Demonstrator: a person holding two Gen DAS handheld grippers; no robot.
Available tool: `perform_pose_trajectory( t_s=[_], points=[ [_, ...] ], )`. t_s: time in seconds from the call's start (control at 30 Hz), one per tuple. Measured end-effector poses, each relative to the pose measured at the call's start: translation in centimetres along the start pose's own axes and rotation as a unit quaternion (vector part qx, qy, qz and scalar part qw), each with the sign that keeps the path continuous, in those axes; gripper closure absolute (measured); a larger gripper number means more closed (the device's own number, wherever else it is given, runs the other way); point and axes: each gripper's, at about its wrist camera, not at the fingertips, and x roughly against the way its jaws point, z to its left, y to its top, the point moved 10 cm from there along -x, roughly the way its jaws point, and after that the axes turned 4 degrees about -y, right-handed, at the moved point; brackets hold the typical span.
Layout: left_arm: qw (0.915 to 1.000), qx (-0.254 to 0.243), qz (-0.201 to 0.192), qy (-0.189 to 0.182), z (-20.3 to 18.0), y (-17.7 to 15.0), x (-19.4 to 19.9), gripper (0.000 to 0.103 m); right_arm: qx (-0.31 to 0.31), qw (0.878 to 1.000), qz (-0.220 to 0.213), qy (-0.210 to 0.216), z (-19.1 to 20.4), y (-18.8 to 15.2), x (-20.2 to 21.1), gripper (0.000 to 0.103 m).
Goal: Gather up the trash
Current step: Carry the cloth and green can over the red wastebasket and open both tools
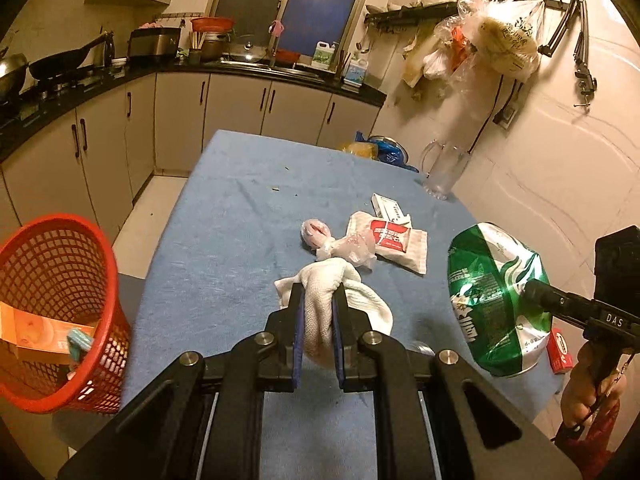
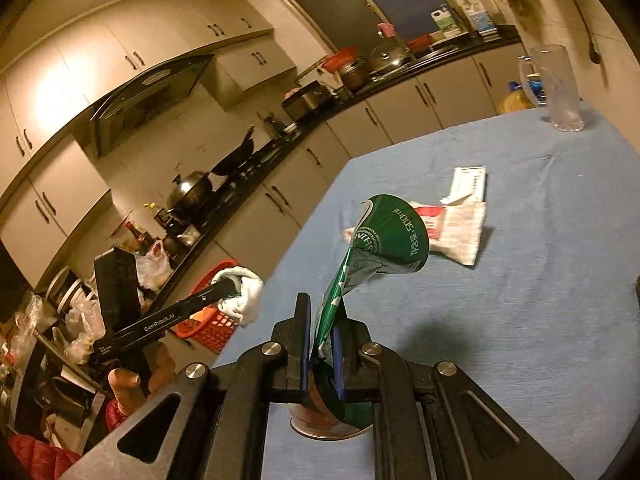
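My left gripper (image 1: 319, 295) is shut on a crumpled white cloth (image 1: 326, 280), held just above the blue tablecloth (image 1: 224, 240). A crushed green can (image 1: 494, 292) hangs at the right, with my right gripper (image 1: 530, 292) shut on its flattened edge. The right wrist view shows that gripper (image 2: 322, 314) pinching the can (image 2: 388, 236) above the table. It also shows the left gripper (image 2: 230, 286) with the cloth (image 2: 246, 294) over the red mesh basket (image 2: 208, 322). The basket (image 1: 60, 312) stands off the table's left edge with an orange carton inside.
On the table lie a knotted plastic bag (image 1: 324, 240), a red-and-white paper packet (image 1: 396, 240), a white box (image 1: 390, 208) and a small red box (image 1: 560, 348). A glass pitcher (image 1: 444, 168) stands at the far right. Kitchen counters run along the left and the back.
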Motion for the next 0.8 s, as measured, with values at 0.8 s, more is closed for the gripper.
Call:
perform_pose_trajectory(
  t_s=[0.8],
  points=[
    [0.9894, 0.048, -0.078, 0.112, 11.1, -0.2, 13.8, 0.091, 0.083, 0.987, 0.045, 0.132, 15.8, -1.3, -8.4, 0.092]
  ],
)
